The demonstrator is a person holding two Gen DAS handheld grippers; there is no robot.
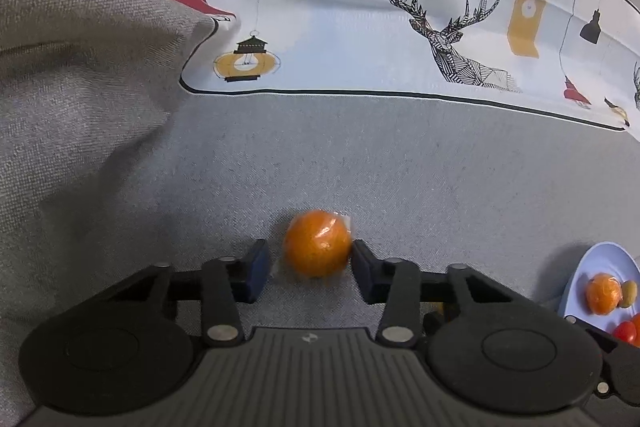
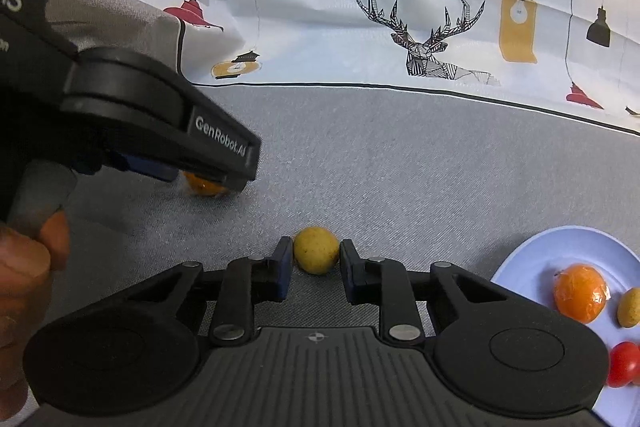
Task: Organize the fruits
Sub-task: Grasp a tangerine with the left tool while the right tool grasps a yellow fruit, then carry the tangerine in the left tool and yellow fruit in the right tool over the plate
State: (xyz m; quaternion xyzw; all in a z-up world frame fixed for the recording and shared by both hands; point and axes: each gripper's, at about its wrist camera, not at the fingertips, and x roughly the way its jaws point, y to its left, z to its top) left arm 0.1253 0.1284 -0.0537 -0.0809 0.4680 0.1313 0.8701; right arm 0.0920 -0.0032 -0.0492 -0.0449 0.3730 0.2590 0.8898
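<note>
Left wrist view: one wrapped orange (image 1: pixel 317 243) sits between the spread fingers of the left hand-held gripper (image 1: pixel 310 263), touching only the right one.
Right wrist view: the right hand-held gripper (image 2: pixel 316 267) brackets a yellow fruit (image 2: pixel 316 249), contact unclear; the plate (image 2: pixel 532 267) holds one orange, one yellow fruit and a red tomato, on grey fabric beside a printed cloth (image 2: pixel 320 27).

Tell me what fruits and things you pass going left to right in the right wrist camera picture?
left gripper over a wrapped orange → small yellow fruit between the right gripper fingers → blue plate → wrapped orange on the plate → red tomato
</note>
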